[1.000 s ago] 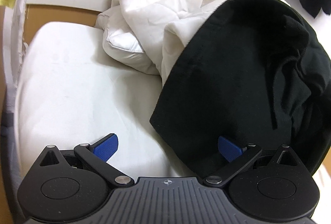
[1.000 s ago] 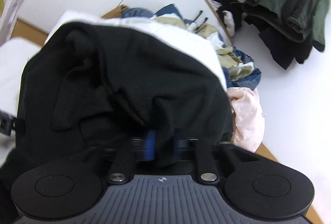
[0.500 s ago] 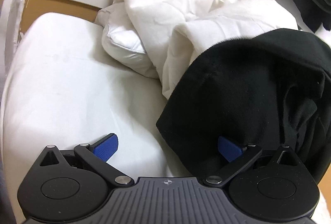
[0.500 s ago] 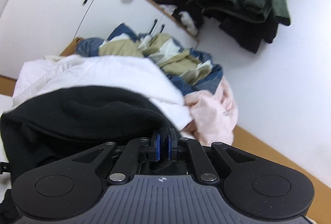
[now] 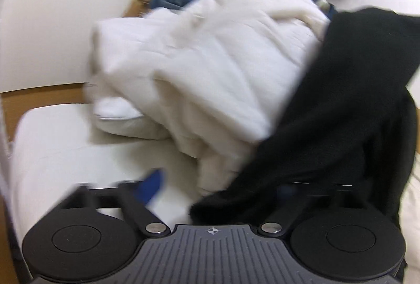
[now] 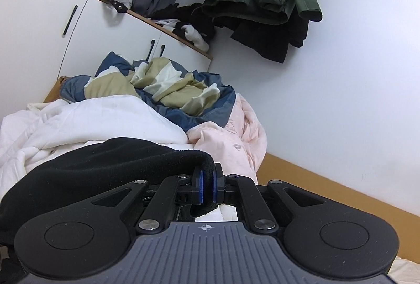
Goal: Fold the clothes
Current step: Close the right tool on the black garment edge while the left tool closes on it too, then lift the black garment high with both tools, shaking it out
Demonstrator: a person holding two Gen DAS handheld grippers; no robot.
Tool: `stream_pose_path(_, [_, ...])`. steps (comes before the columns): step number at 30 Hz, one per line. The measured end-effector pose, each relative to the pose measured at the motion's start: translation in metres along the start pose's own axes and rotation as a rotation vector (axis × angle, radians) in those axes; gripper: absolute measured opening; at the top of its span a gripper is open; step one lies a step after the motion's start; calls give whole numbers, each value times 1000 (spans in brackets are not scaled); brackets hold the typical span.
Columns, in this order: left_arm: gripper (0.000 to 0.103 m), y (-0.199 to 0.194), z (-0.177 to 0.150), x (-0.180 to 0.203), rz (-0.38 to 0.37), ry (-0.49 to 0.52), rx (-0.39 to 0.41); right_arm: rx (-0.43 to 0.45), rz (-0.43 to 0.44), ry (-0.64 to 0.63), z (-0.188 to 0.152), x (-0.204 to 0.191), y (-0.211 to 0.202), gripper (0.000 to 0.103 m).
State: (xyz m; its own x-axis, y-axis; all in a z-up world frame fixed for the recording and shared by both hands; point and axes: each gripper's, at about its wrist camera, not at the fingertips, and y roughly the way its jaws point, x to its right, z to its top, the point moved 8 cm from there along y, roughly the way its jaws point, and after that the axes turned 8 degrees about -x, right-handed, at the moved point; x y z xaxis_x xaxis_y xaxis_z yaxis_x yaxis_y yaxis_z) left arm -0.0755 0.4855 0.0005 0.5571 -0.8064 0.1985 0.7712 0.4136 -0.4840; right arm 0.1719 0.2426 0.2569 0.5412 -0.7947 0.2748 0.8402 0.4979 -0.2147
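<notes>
My right gripper (image 6: 206, 188) pinches a folded edge of the black garment (image 6: 105, 168) between its blue pads, lifted above the white duvet (image 6: 86, 121). My left gripper (image 5: 218, 187) stands wide; the garment's hem (image 5: 328, 131) drapes over its right finger, not clamped. Bare white mattress (image 5: 65, 147) lies free to the left, bounded by a wooden edge (image 5: 39, 97).

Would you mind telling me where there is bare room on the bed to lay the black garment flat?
The bare white sheet left of the left tool, before the white duvet, is free. Beyond it, the blue-beige bedding and pink quilt crowd the bed. The right tool grips the black garment.
</notes>
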Motion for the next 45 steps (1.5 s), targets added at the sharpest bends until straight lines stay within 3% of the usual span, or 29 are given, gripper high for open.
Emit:
stream_pose_path(3, [40, 8, 3, 7, -8, 63, 15, 9, -2, 2, 2, 3, -5, 7])
stream_pose_path(5, [11, 9, 4, 13, -14, 106, 24, 15, -4, 3, 4, 4, -8, 7])
stream_pose_path(8, [6, 11, 10, 19, -26, 131, 38, 24, -6, 6, 6, 7, -13, 7])
stream_pose_path(15, [4, -51, 42, 43, -66, 222, 161, 45, -65, 42, 16, 41, -52, 7])
stream_pose_path(23, [4, -161, 162, 114, -195, 280, 362, 114, -240, 134, 43, 136, -152, 6])
stream_pose_path(27, [4, -210, 219, 158, -328, 262, 382, 155, -333, 173, 49, 186, -215, 7])
stream_pose_path(31, [4, -231, 250, 209, -404, 278, 348, 182, -373, 212, 54, 222, -268, 6])
stream_pose_path(35, [4, -258, 279, 241, -431, 259, 371, 216, -441, 211, 60, 249, -312, 6])
stream_pose_path(45, [4, -416, 388, 297, -568, 254, 525, 359, -600, 197, 113, 301, -413, 6])
